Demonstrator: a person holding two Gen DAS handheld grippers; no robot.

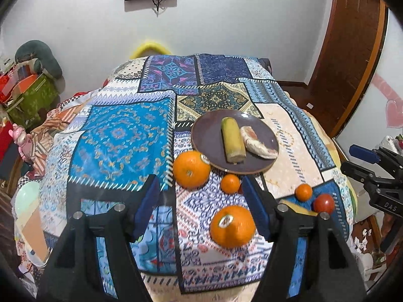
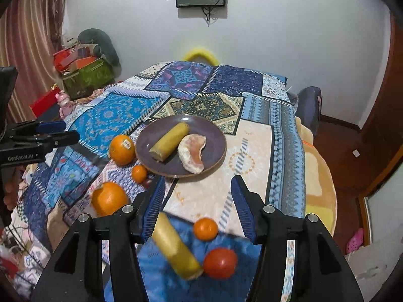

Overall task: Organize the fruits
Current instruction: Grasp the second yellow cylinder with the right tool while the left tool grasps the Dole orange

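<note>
Both grippers, left gripper [image 1: 201, 196] and right gripper [image 2: 199, 201], are hanging spread and empty. Low in frame, a banana piece [image 2: 176, 249] is lying loose; try pinching it crosswise, then carrying it toward the plate [image 2: 216, 136] at centre.

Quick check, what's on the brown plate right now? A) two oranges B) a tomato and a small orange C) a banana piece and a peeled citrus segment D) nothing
C: the plate holds a banana piece lying beside a peeled citrus segment, and both wrist views show the same pair; the oranges and tomato sit on the cloth off the plate.
</note>
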